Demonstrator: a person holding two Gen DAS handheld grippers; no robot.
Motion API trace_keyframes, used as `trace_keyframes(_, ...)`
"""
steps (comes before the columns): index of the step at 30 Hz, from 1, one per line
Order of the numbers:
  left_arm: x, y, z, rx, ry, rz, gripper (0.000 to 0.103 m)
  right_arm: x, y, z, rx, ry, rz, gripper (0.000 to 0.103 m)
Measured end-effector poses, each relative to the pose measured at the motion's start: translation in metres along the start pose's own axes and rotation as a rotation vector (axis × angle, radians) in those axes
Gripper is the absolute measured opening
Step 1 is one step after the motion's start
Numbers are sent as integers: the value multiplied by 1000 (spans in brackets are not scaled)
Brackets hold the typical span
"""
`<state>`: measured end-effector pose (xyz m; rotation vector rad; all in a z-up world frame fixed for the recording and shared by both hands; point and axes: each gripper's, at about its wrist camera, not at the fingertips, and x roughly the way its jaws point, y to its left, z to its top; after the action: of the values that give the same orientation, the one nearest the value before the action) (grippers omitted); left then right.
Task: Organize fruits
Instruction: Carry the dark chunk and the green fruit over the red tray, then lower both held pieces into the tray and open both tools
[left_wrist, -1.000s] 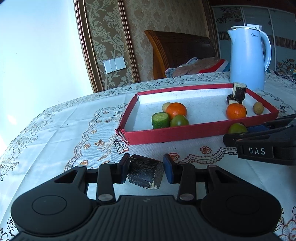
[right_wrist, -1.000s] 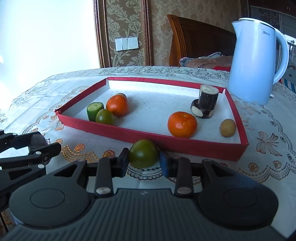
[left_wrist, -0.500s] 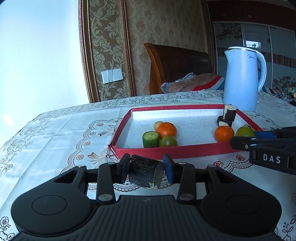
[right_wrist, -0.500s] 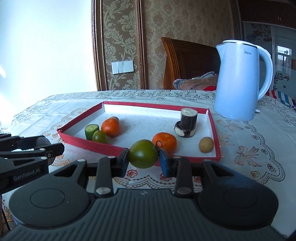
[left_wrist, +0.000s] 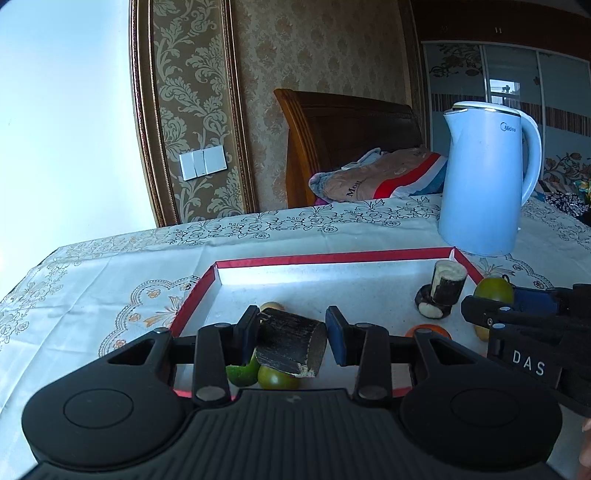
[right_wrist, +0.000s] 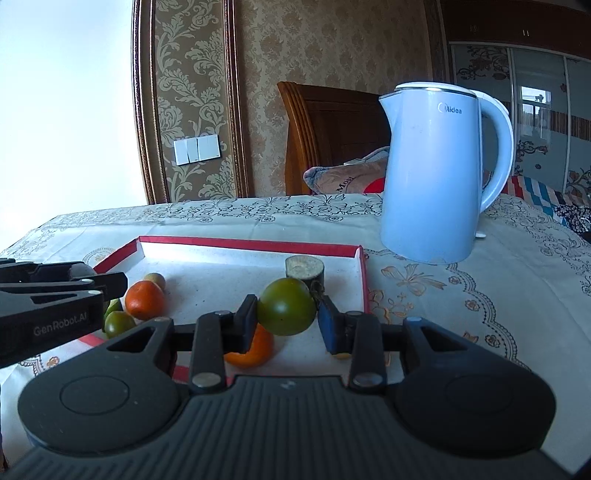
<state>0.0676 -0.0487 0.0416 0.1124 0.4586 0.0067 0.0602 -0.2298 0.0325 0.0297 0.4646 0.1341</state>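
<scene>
My left gripper (left_wrist: 291, 336) is shut on a dark sugarcane piece (left_wrist: 290, 343) and hangs over the front left of the red tray (left_wrist: 332, 257). Under it lie a cucumber piece (left_wrist: 240, 373) and a green tomato (left_wrist: 275, 377). My right gripper (right_wrist: 286, 319) is shut on a green tomato (right_wrist: 286, 312) over the tray's (right_wrist: 251, 243) front right, above an orange (right_wrist: 255, 352). Another orange (right_wrist: 144, 299), a green tomato (right_wrist: 118, 323) and an upright sugarcane piece (right_wrist: 304, 267) also sit in the tray. The right gripper (left_wrist: 517, 306) also shows at the right of the left wrist view.
A light blue kettle (right_wrist: 432, 173) stands on the lace tablecloth (right_wrist: 480, 288) just behind the tray's far right corner. A wooden chair back (left_wrist: 343, 147) with folded cloth is beyond the table. The left gripper (right_wrist: 74, 284) is close beside the right one.
Both grippers have risen and moved forward from the tablecloth in front of the tray to over its front part, each keeping its load.
</scene>
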Motion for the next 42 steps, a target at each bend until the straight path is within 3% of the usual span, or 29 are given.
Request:
trace_keyframes(5,31,-1,11,-19,20,58,38,29,-1,14,7,16,6,33)
trace_keyframes(12,59,13,11,-72,84,75,38,54,4,25,8,14,8,33)
trace_keyframes(21,68,27,11,-129,103,97,38,60,16,25,-27,7,24,33)
trace_keyframes(35,74,30,12,-136,90,121,38,72,12,22,-16,48,5,33)
trace_keyframes(40,72,26,11,-116,77,125,44,73,11,21,-17,59,6,33)
trace_keyframes(42,72,24,11,-105,71,128,52,73,12,21,-18,58,2,35)
